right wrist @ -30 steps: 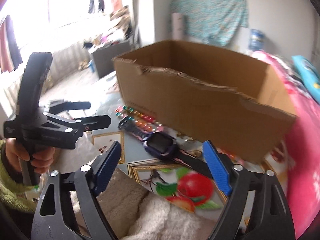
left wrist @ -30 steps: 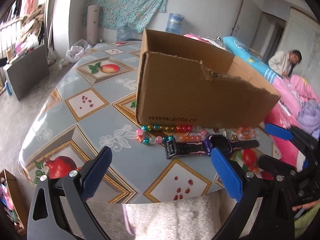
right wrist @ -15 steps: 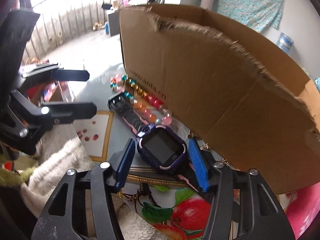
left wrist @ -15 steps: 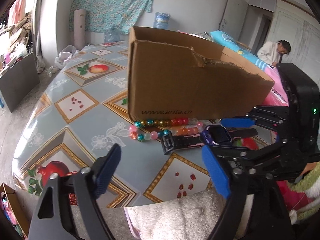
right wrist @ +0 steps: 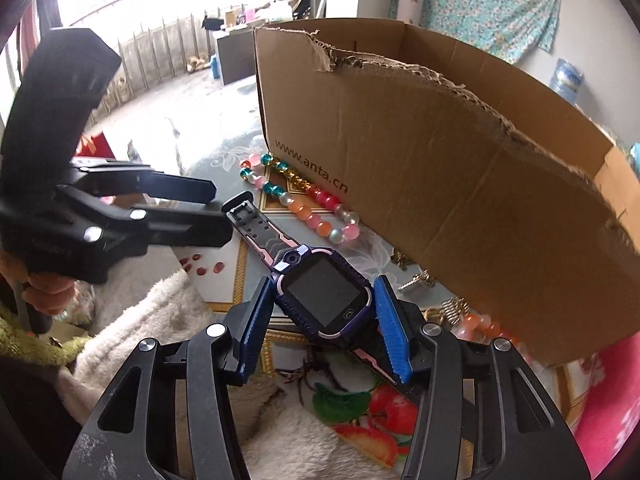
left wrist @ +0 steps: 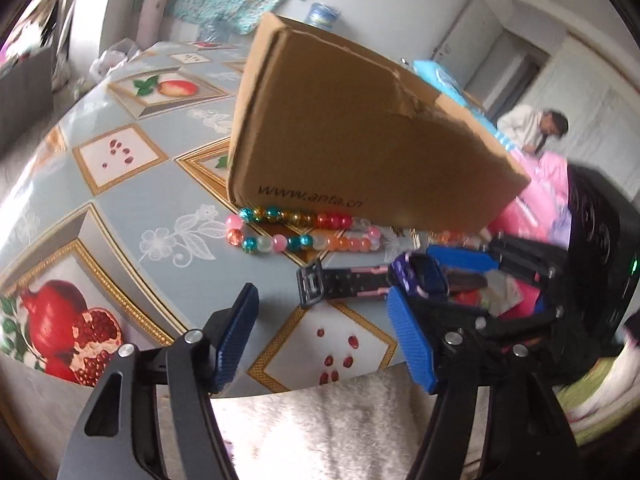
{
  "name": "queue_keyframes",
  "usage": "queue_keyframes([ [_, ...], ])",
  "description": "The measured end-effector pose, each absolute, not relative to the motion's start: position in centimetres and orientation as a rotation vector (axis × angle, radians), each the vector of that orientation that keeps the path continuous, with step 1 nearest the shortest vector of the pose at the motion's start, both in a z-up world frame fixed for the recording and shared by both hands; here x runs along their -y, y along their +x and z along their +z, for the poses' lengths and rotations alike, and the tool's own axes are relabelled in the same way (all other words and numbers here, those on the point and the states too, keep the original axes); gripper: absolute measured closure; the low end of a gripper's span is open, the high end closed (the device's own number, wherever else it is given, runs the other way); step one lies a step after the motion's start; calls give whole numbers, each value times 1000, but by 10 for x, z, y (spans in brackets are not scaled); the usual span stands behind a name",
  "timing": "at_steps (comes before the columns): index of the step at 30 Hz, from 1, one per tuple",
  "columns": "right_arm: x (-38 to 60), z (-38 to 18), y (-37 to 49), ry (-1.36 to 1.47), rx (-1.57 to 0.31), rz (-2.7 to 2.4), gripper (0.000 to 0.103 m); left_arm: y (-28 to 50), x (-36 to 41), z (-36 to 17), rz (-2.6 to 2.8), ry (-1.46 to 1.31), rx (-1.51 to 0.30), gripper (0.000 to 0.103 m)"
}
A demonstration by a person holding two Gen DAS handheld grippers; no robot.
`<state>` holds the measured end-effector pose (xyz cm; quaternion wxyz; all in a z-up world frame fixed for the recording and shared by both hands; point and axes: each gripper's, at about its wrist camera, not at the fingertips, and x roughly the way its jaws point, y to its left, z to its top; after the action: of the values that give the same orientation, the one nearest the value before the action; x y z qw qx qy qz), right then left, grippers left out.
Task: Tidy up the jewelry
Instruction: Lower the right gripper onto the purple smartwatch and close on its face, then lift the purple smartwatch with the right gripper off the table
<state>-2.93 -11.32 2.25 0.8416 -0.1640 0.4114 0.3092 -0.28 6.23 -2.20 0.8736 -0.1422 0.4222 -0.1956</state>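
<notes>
A purple smartwatch (right wrist: 322,294) with a black and pink strap lies on the table in front of an open cardboard box (right wrist: 460,184). My right gripper (right wrist: 322,322) has closed its blue pads on both sides of the watch face. In the left wrist view the watch (left wrist: 416,276) lies right of my open, empty left gripper (left wrist: 324,340), which hovers near the table's front edge. A colourful bead bracelet (left wrist: 300,228) lies against the box (left wrist: 360,136); it also shows in the right wrist view (right wrist: 304,204).
Gold chains and small trinkets (right wrist: 416,280) and orange beads (right wrist: 480,326) lie by the box's near wall. The fruit-patterned tablecloth (left wrist: 120,184) spreads to the left. A fluffy white garment (left wrist: 320,428) lies at the table's front edge. A person (left wrist: 532,128) sits far right.
My right gripper has moved in and its pads have closed onto the watch face. My left gripper has moved closer to the table and slightly left.
</notes>
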Motion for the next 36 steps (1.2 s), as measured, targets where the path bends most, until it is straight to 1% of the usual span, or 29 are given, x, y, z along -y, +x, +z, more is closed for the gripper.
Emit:
queue_keyframes([
  [6, 121, 20, -22, -226, -875, 672, 55, 8, -62, -21, -420, -375, -931, 39],
  [14, 126, 21, -31, -198, -846, 713, 55, 16, -73, -24, -440, -565, -986, 40],
  [18, 130, 22, -36, -225, -819, 722, 55, 16, -79, -26, -454, -662, -993, 42],
  [29, 119, 14, -48, -342, -741, 688, 55, 9, -99, -27, -560, -902, -923, 42],
  [33, 112, 9, -50, -384, -720, 676, 55, 6, -113, -31, -597, -995, -905, 46],
  [36, 109, 6, -51, -388, -718, 675, 55, 6, -112, -28, -600, -990, -903, 48],
])
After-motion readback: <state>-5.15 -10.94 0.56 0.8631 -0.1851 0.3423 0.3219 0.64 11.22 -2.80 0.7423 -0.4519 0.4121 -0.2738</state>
